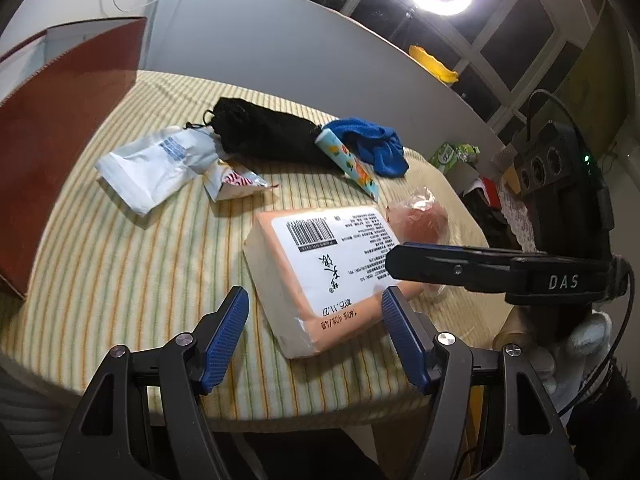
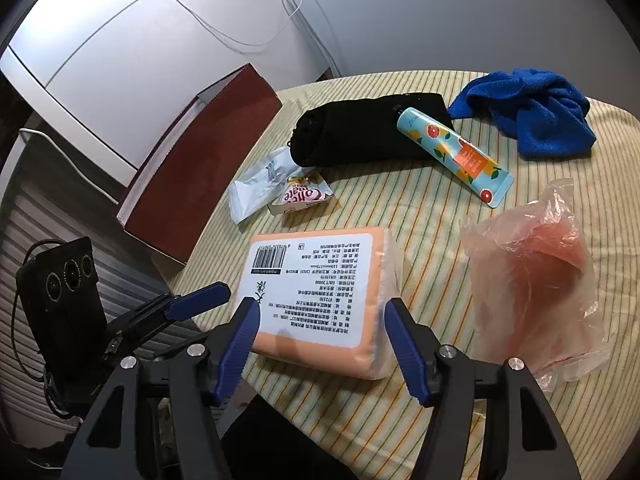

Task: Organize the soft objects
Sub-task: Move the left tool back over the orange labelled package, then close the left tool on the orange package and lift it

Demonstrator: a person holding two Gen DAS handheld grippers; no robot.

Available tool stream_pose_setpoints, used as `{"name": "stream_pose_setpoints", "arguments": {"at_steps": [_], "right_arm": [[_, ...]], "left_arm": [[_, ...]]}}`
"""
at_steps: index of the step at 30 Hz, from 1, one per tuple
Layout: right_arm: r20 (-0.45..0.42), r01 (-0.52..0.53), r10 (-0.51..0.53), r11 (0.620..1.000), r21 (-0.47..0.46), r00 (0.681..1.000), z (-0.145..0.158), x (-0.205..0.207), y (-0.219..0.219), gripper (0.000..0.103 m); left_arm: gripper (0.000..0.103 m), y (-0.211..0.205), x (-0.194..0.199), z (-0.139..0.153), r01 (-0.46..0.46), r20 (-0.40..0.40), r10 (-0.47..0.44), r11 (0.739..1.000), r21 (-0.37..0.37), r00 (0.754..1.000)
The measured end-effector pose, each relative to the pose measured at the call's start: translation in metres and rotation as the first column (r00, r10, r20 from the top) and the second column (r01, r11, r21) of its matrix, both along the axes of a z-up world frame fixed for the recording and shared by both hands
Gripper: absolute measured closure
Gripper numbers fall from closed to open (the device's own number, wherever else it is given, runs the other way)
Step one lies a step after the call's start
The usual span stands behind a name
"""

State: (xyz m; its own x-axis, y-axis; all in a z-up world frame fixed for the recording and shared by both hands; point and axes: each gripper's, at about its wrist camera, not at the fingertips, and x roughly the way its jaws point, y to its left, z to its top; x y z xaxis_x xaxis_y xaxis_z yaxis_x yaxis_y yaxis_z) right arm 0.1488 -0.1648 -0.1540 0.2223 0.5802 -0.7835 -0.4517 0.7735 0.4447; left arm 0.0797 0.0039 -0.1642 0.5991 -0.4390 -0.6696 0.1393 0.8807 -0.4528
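An orange tissue pack (image 2: 316,292) with a white label lies near the front edge of the striped tablecloth (image 2: 400,420). My right gripper (image 2: 322,308) straddles its near end. The blue pads (image 2: 244,332) stand close to both sides of the pack, and I see no squeeze on it. In the left wrist view this gripper's finger (image 1: 440,264) reaches in from the right over the tissue pack (image 1: 320,272). My left gripper (image 1: 315,300) is open and hovers just short of the pack's near corner. Its blue finger (image 2: 196,300) shows left of the pack, off the table edge.
Behind the pack lie a black pouch (image 2: 360,132), a blue cloth (image 2: 536,116), a printed tube (image 2: 456,156), a white packet (image 2: 256,188), a creamer sachet (image 2: 304,196) and a pink item in a clear bag (image 2: 536,280). A red-brown box (image 2: 200,160) stands at the left edge.
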Motion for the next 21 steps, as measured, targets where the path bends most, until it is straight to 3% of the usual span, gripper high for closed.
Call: {"name": "stream_pose_setpoints", "arguments": {"at_steps": [6,9,13,21], "right_arm": [[-0.017,-0.002,0.002,1.000,-0.004,1.000,-0.002,0.003,0.001,0.048],[-0.012,-0.009,0.009,1.000,-0.024,1.000,-0.003,0.004,0.002,0.054],[-0.010,0.002,-0.003,0.999,-0.053,1.000,-0.005,0.005,0.000,0.066],[-0.036,0.006,-0.008,0.999,-0.042,0.999,-0.010,0.009,-0.007,0.067]], "left_arm": [[0.037,-0.007,0.005,-0.006,0.015,-0.015,-0.015,1.000,-0.005,1.000],[0.044,-0.010,0.005,-0.008,0.024,-0.019,-0.024,1.000,0.004,1.000],[0.044,-0.015,0.005,-0.008,0.032,-0.007,-0.032,0.999,0.025,0.999],[0.044,-0.014,0.005,-0.010,0.035,-0.007,-0.035,0.999,0.029,0.999]]}}
